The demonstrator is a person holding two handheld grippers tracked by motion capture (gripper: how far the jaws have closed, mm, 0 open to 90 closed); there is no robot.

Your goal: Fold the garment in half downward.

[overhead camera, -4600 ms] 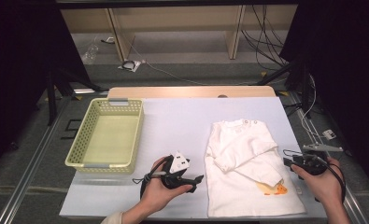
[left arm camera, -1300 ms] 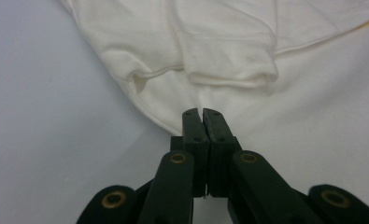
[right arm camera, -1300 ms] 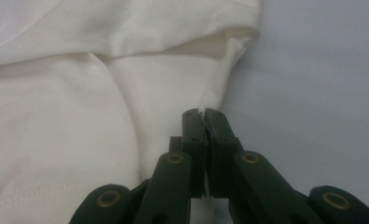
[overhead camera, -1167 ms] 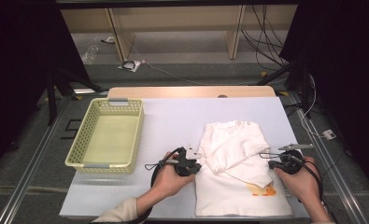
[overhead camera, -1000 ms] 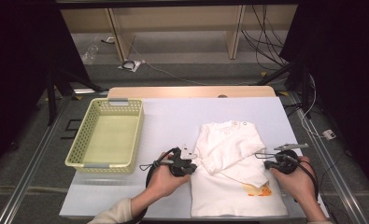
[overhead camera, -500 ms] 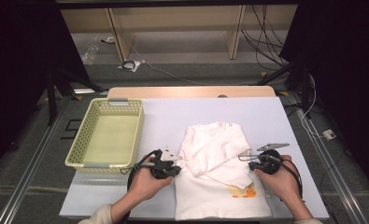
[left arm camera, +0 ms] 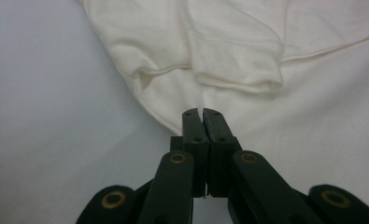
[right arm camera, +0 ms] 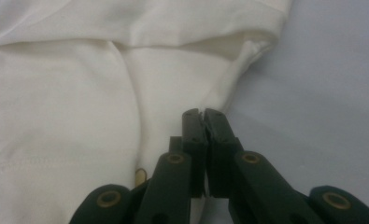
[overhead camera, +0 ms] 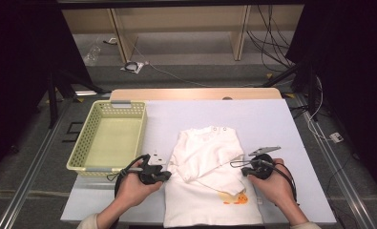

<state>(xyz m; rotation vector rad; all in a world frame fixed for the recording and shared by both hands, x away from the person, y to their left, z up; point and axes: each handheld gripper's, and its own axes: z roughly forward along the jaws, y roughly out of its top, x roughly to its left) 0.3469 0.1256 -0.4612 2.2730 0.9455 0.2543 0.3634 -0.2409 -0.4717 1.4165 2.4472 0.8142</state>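
A white long-sleeved shirt [overhead camera: 210,157] with a small orange print [overhead camera: 236,197] lies on the white table, sleeves folded over its front. My left gripper [overhead camera: 166,175] is shut on the shirt's left side edge. In the left gripper view the closed jaw tips [left arm camera: 202,112] pinch the hem of the cloth [left arm camera: 266,46]. My right gripper [overhead camera: 238,168] is shut on the shirt's right side edge. The right gripper view has its tips [right arm camera: 202,113] closed on the fabric [right arm camera: 56,93] just below the sleeve cuff.
An empty pale yellow-green basket [overhead camera: 141,133] stands on the left of the table, close to my left hand. The white table cover [overhead camera: 272,119] stretches bare to the right and behind the shirt. Cables and shelf legs lie on the floor beyond.
Both hands have slid leftward and a little toward the near edge, dragging the shirt with them; its lower hem now reaches the front edge. Both grippers stay shut.
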